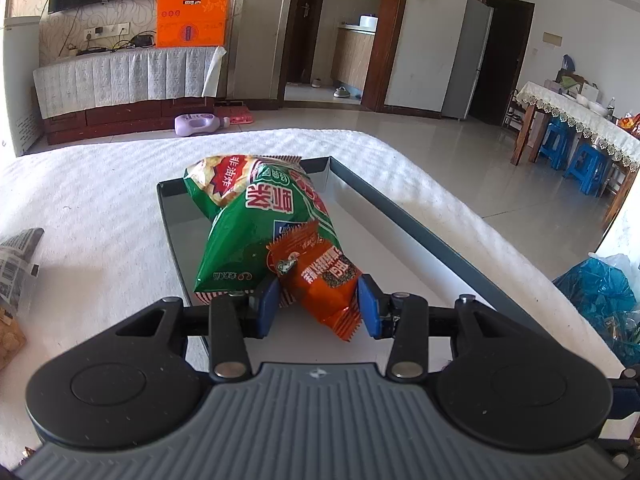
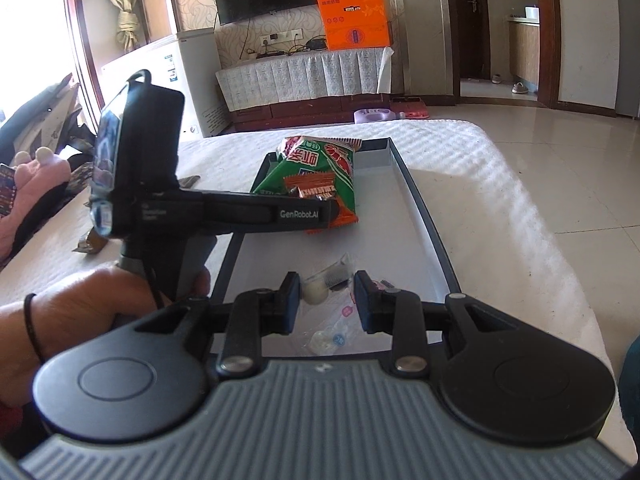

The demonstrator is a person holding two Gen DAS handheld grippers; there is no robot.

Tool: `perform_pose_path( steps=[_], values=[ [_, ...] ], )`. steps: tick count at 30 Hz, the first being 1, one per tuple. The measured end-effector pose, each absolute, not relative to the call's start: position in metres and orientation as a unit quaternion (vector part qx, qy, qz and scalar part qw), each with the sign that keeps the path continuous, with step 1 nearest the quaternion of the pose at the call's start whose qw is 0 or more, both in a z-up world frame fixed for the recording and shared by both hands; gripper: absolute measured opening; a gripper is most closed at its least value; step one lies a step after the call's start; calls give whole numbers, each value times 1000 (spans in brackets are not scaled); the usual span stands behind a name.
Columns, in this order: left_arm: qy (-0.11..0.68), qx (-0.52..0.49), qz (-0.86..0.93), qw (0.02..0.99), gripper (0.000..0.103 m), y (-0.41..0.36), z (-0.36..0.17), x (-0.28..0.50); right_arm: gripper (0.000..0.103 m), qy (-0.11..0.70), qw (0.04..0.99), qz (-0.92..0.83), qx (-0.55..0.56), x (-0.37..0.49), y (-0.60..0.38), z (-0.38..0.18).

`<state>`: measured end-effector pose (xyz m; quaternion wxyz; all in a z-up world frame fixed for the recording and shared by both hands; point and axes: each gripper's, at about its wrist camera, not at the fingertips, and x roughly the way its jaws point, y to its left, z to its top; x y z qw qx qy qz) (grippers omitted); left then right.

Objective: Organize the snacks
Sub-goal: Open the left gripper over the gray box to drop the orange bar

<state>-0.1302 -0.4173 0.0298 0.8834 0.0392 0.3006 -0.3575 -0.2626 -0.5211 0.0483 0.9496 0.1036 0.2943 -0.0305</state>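
I have the orange snack packet (image 1: pixel 326 284) clamped between the pads of the left gripper (image 1: pixel 320 306), the jaws closed as tight on it as they go. It hangs over the near part of the dark-rimmed tray (image 1: pixel 400 216), which sits on the white-covered worktop (image 1: pixel 100 200), and its upper crimped end overlaps the green chip bag (image 1: pixel 256 216) already lying in the tray.

The step in hand, as I judge it, is setting this packet down in the tray. To do it well I want to bring it low until its underside is on the tray floor or flat against the green bag, then let go; releasing from above would let the light foil flutter and land askew. I would choose a bare patch beside the green bag rather than on top of it, so the pile stays tidy.

The packet's long axis runs diagonally in the left wrist view, upper crimped end toward the far left, lower crimped end toward me and to the right, poking out below the pads. I grip it across its width, near the lower half. The green bag lies lengthwise along the tray, printed face up.

My right gripper (image 2: pixel 326 300) hovers over the tray's near end with its jaws partly apart and nothing pressed between them; small clear-wrapped sweets (image 2: pixel 328 280) lie on the tray floor beyond and beneath it. From there I also see the hand (image 2: pixel 80 312) holding the left gripper's handle.
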Motion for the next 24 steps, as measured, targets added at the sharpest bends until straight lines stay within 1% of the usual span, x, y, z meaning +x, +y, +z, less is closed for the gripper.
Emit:
perform_pose_path(
  steps=[14,15,17,18,19,24],
  values=[
    [302,49,-358,882,50,-415,27,-135,32,292,950,-30,103,-260,-520,47],
    [302,50,-359,882,51,-414,27,-136,32,291,951,-29,102,-260,-519,47],
    [299,50,-356,884,65,-412,28,-137,32,291,951,-27,99,-258,-516,47],
    [296,49,-355,885,67,-410,29,-138,32,293,951,-27,97,-258,-516,47],
    [293,49,-355,887,69,-408,31,-139,32,295,950,-28,97,-257,-515,46],
    [287,51,-357,888,70,-398,36,-142,33,301,948,-36,96,-253,-514,42]
  ],
)
